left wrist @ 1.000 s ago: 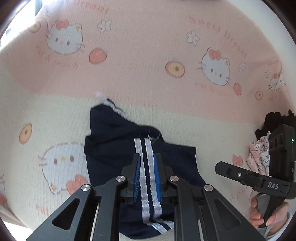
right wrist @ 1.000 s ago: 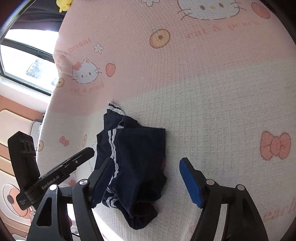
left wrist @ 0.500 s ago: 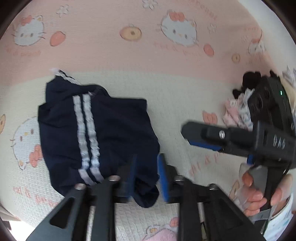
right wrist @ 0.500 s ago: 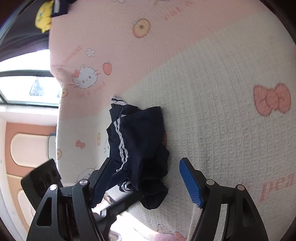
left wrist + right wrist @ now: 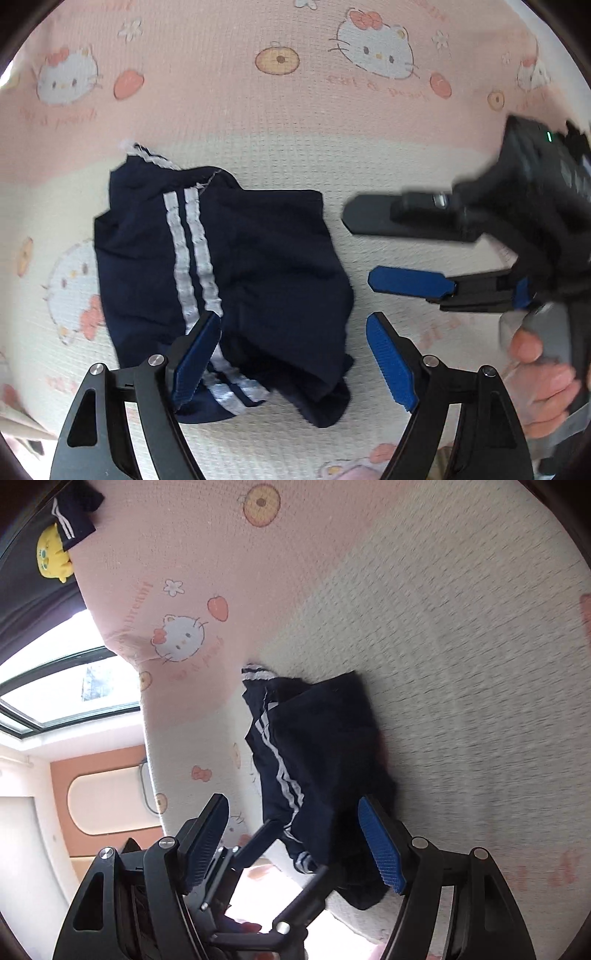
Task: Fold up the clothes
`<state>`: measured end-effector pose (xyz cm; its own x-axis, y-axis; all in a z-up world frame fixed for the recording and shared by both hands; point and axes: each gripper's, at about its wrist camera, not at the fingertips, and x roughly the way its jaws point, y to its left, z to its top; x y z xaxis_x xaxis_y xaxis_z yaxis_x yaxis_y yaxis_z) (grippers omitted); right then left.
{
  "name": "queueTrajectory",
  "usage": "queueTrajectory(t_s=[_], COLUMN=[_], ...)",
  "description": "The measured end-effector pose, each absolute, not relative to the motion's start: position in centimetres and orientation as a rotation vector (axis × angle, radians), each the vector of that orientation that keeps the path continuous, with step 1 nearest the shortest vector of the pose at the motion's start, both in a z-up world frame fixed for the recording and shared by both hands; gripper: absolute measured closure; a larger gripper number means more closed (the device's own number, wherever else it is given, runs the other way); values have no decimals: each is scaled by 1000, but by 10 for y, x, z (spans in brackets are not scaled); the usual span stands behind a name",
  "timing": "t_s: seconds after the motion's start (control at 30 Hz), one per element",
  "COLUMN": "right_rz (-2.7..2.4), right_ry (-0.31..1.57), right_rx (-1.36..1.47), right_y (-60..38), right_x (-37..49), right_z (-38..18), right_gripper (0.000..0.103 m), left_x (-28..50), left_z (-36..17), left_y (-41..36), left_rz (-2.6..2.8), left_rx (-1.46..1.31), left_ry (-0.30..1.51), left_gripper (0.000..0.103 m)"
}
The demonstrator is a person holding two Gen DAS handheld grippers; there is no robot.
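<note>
Navy shorts with two white side stripes lie roughly folded on the pink and cream Hello Kitty bedspread. My left gripper is open and empty, its fingers spread over the near edge of the shorts. My right gripper is open and empty, hovering over the near end of the shorts. The right gripper also shows at the right of the left wrist view, just right of the shorts, with a hand on its handle.
The bedspread's left edge drops off toward a window and an orange wall panel. A yellow plush toy and another dark striped garment sit at the far corner. The person's hand is at the lower right.
My left gripper has let go of the shorts and opened wide, drawing back. The shorts now lie flat on the bed. My right gripper has swung in close beside the shorts.
</note>
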<state>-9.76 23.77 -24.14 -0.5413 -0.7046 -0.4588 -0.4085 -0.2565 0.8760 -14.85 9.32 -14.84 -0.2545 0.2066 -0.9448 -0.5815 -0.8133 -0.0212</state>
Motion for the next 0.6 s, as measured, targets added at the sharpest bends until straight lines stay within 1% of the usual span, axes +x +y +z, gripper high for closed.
queueTrajectory(t_s=[0.1, 0.2, 0.23, 0.27, 0.3, 0.33, 0.37, 0.4, 0.43, 0.47, 0.5, 0.6], right_rz=[-1881, -1879, -1888, -1897, -1908, -1920, -1933, -1941, -1945, -1950, -1955, -1928], right_ry=[-1718, -1706, -1719, -1721, -1706, -1692, -1668, -1641, -1618, -1618, -1617, -1621], right_rx=[1405, 1422, 1417, 1408, 1421, 1434, 1454, 1472, 1485, 1471, 1457, 1371], right_y=[230, 226, 227, 227, 226, 226, 225, 223, 221, 221, 221, 222], right_x=[-104, -107, -108, -109, -110, -112, -114, -115, -115, -114, -113, -113], right_z=[-244, -249, -250, -251, -252, -253, -253, -253, -253, -252, -251, -248], right_gripper=[31, 32, 38, 50, 57, 61, 73, 82, 84, 91, 93, 93], left_x=[-144, -143, -142, -142, -142, -143, -144, -145, -146, -147, -148, -150], left_z=[-150, -150, -149, -149, -149, -149, -149, -149, -149, -149, -149, -147], left_y=[94, 94, 94, 94, 93, 92, 90, 88, 86, 85, 83, 78], left_rz=[2100, 2099, 2100, 2100, 2104, 2109, 2113, 2112, 2111, 2111, 2110, 2118], left_rx=[-1508, -1514, -1514, -1515, -1518, -1525, -1534, -1543, -1554, -1567, -1580, -1590], left_ry=[517, 510, 509, 509, 508, 505, 495, 478, 461, 445, 429, 411], left_gripper=[22, 22, 22, 22, 22, 22, 22, 22, 22, 22, 22, 22])
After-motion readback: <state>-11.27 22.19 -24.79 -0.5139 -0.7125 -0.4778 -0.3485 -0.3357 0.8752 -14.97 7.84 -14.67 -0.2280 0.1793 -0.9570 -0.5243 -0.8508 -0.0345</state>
